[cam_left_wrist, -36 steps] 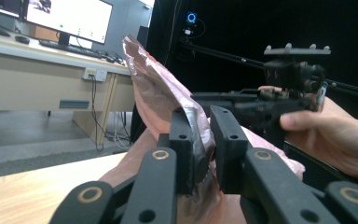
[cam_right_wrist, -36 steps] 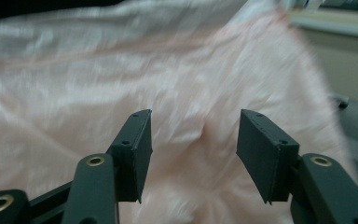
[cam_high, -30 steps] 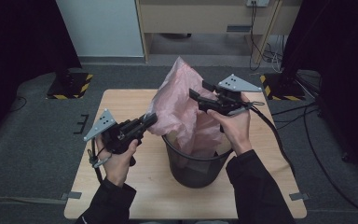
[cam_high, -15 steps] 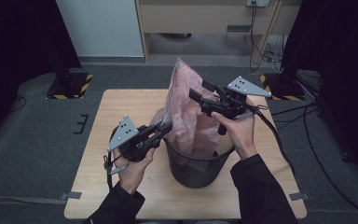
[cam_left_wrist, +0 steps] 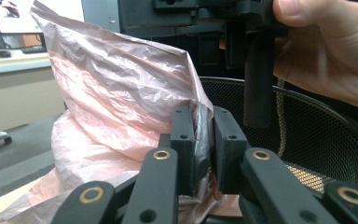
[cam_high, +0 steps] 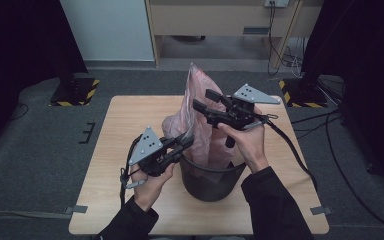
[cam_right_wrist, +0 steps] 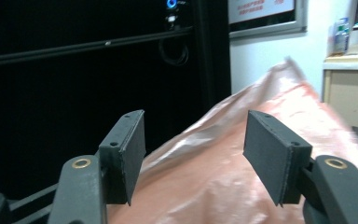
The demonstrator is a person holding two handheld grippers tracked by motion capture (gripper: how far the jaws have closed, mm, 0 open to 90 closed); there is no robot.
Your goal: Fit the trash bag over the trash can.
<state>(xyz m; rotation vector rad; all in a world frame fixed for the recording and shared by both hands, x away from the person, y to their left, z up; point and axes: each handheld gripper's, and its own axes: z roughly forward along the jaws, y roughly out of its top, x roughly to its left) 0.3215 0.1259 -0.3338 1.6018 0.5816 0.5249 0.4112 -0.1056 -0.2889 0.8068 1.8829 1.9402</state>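
On the left side of the wooden bench, the left claw is closed on a fold of the pink plastic bag, at the near-left part of the bin's rim. In the left gripper view its two jaws press the thin pink film between them, with only a narrow gap filled by the crumpled plastic.

In the middle stands the black mesh bin, on the near half of the bench. The bag sits inside it and rises high above the rim (its top is a crumpled peak), leaning a little toward the far side.

To the right, the right claw hangs above the bin, beside the upper part of the bag. Its jaws are wide apart, and in the right gripper view the pink bag lies below and behind them, not pressed by either pad. They have just closed a little, with nothing caught between them.
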